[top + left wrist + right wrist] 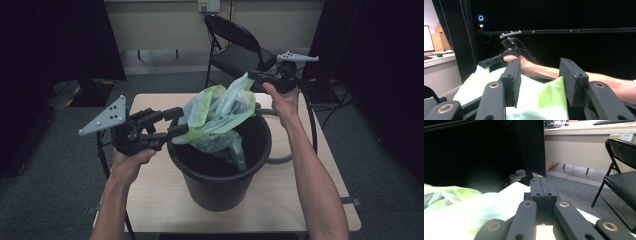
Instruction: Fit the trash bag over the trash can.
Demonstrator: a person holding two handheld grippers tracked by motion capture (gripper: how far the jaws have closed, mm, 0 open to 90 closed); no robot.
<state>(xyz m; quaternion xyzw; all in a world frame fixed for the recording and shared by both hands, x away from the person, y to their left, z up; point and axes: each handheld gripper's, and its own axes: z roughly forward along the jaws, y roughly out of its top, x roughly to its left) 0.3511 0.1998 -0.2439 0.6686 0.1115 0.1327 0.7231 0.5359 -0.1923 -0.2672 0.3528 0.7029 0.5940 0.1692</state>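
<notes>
I am working in what looks like a lab or recording room set inside an office. Black curtains (55, 40) hang on both sides, grey carpet (45, 200) covers the floor, and a folding chair (235, 47) stands behind my small wooden table (155, 200). A long desk (586, 127) with a keyboard, a wall socket (627, 137) and a monitor (428, 37) complete it.

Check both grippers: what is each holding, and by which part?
Right gripper: fingers shut on the far upper edge of the translucent green-and-white plastic bag over the black ribbed plastic bin. Left gripper: fingers open astride the bag's near edge, not gripping.
</notes>
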